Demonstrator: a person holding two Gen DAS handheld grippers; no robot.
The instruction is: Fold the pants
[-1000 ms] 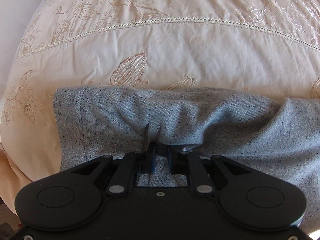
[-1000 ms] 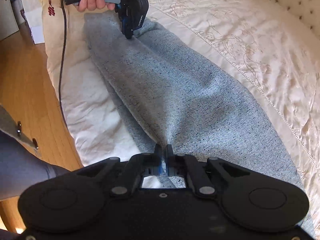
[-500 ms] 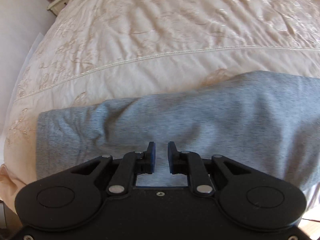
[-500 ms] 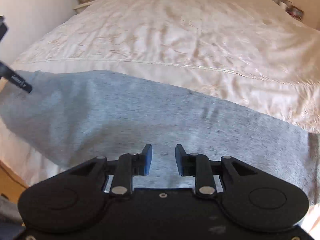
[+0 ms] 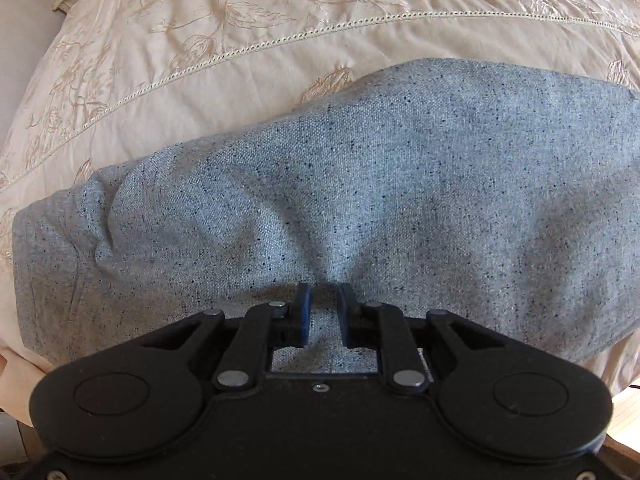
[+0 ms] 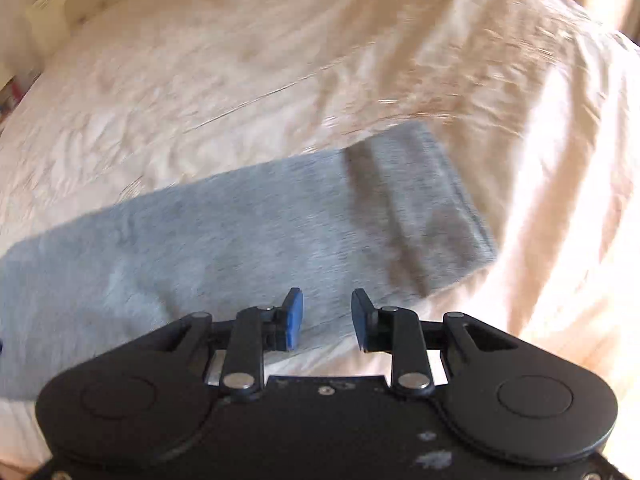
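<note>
Left gripper (image 5: 323, 312): nearest in the left wrist view, pointing steeply down at the cloth; jaws a narrow gap apart, nothing pinched, though a small ridge of fabric puckers just beyond the tips.

Right gripper (image 6: 326, 318): nearest in the right wrist view; jaws about half open, holding nothing, poised over the near edge of the cloth. Picture motion-blurred.

Pants (image 5: 360, 200): grey speckled knit, laid flat along the near edge of the bed in a long band, apparently already doubled leg over leg.

Leg end (image 6: 436, 208): far right of the band in the right wrist view, a stitched hem across it, lying flat on the bed with a dark shadow band beside it.

Handling: soft, limp and light by the look; likely to sag and bunch when lifted, not slippery, not fragile. Thick enough to fill a narrow gap when doubled.

Where to hold: judged best at the hem corners or the near folded edge, both layers pinched together, one gripper toward each side.

Bedspread (image 5: 280, 52): beyond the pants, cream with embroidered leaves and a line of eyelet stitching (image 5: 256, 46).

Headboard (image 6: 92, 4): farthest, pale and tufted, blurred.
</note>
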